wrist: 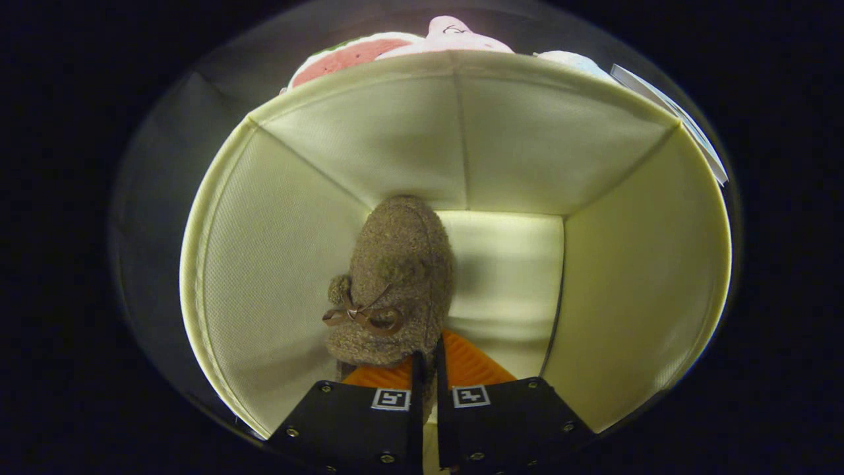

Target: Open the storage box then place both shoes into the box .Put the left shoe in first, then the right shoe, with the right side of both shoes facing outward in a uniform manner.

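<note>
The gripper [427, 369] clamps the heel edge of the shoe [395, 284] at lower centre. The shoe hangs inside the storage box [633, 264], near its left wall, with open floor right.

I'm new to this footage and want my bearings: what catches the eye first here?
A fuzzy brown shoe with a small bow, held at its edge by the shut gripper, hangs inside the open pale fabric storage box, its toe towards the far wall. Beyond the box's far rim lie pink and red plush toys.

Open pale fabric storage box [277, 264], bearing one fuzzy brown slipper [399, 264] flat on its floor, toe at the far wall; heel nipped between the near-closed fingers of the gripper [428, 371].
</note>
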Available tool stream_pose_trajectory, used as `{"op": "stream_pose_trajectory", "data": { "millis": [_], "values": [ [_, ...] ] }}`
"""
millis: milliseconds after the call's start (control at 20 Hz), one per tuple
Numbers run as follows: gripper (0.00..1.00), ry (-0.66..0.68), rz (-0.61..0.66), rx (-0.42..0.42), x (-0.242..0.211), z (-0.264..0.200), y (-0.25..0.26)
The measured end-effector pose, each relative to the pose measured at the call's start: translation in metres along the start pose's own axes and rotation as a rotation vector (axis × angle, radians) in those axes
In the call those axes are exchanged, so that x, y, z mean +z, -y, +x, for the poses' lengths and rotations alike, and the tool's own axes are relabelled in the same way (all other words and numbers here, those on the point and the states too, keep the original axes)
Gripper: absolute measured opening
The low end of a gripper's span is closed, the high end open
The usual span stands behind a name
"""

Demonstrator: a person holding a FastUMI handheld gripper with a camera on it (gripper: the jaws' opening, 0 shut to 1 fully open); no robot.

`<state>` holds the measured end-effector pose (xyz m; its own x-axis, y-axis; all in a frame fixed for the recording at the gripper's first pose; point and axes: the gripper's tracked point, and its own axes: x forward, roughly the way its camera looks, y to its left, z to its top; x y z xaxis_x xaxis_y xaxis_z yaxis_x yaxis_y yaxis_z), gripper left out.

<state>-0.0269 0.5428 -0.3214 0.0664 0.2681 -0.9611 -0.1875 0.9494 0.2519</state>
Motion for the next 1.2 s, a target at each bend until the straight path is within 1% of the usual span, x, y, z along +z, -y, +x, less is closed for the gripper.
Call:
{"op": "stream_pose_trajectory", "data": {
  "millis": [50,100,150,250,300,400,550,700,950,1200],
  "values": [
    [0.19,-0.001,-0.006,0.008,-0.001,-0.003,0.001],
    [0.25,-0.009,-0.018,0.014,-0.002,-0.013,-0.001],
    [0.4,-0.008,-0.034,0.012,-0.002,-0.02,-0.001],
    [0.62,0.034,-0.054,0.023,0.007,-0.036,-0.003],
    [0.62,0.051,-0.05,0.032,0.008,-0.044,-0.003],
    [0.63,0.071,-0.02,0.082,0.008,-0.063,-0.008],
    [0.63,0.135,-0.005,0.137,0.02,-0.096,-0.006],
    [0.63,0.191,-0.005,0.193,0.03,-0.131,0.004],
    [0.62,0.275,0.012,0.189,0.026,-0.172,0.064],
    [0.63,0.273,0.076,0.163,0.011,-0.179,0.133]
  ]
}}
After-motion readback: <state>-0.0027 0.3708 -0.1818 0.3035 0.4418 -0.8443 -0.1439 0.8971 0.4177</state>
